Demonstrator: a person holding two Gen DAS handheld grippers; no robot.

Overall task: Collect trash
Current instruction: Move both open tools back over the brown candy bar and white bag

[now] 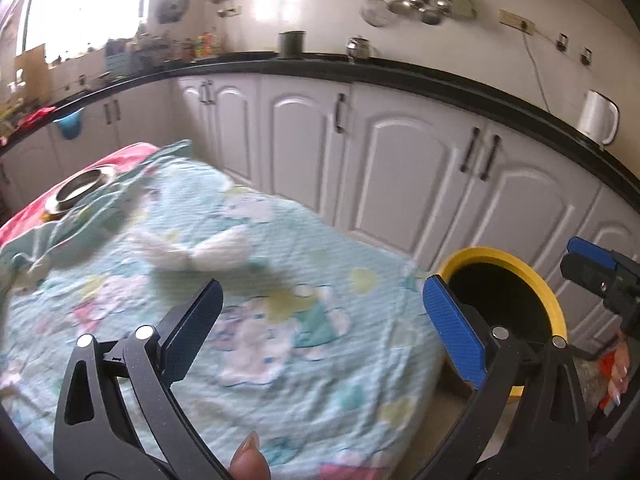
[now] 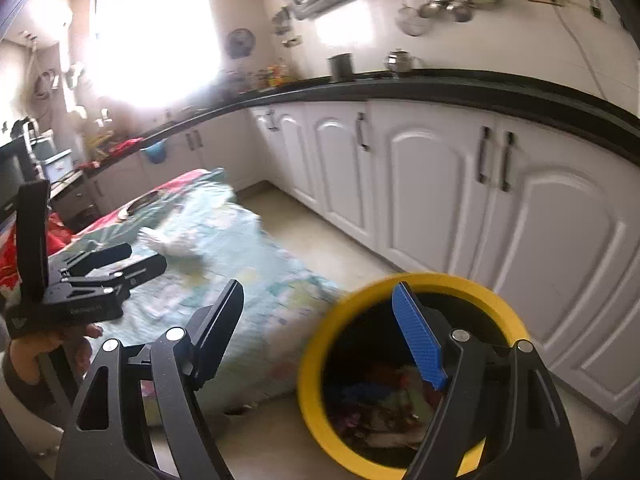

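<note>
Left wrist view: the left gripper (image 1: 322,304) stands released, its 2 jaws spread wide with nothing between them, above the patterned cloth (image 1: 224,320) that covers the table. The landmark is the yellow-rimmed bin (image 1: 558,304), which stands on the floor just beside the cloth's right edge, in front of the white cabinets (image 1: 400,160). A white crumpled piece of trash (image 1: 192,254) lies on the cloth, well to the left of the bin and beyond the left gripper's fingertips, untouched. A metal bowl (image 1: 82,188) sits on the far left corner of the cloth, farthest from the bin. A white kettle (image 1: 596,118) stands on the black counter above and behind the bin. Part of the right gripper (image 1: 600,276) shows at the right edge, just right of the bin. Right wrist view: the right gripper (image 2: 318,308) is also released, jaws apart and empty, directly above the bin (image 2: 310,364); 1 blue pad crosses the bin's opening. Mixed coloured trash lies inside the bin (image 2: 380,408). The white trash (image 2: 176,245) remains on the cloth (image 2: 256,280), left of the bin. The left gripper (image 2: 146,258) appears farther left of the bin, held in a hand (image 2: 48,354).
</note>
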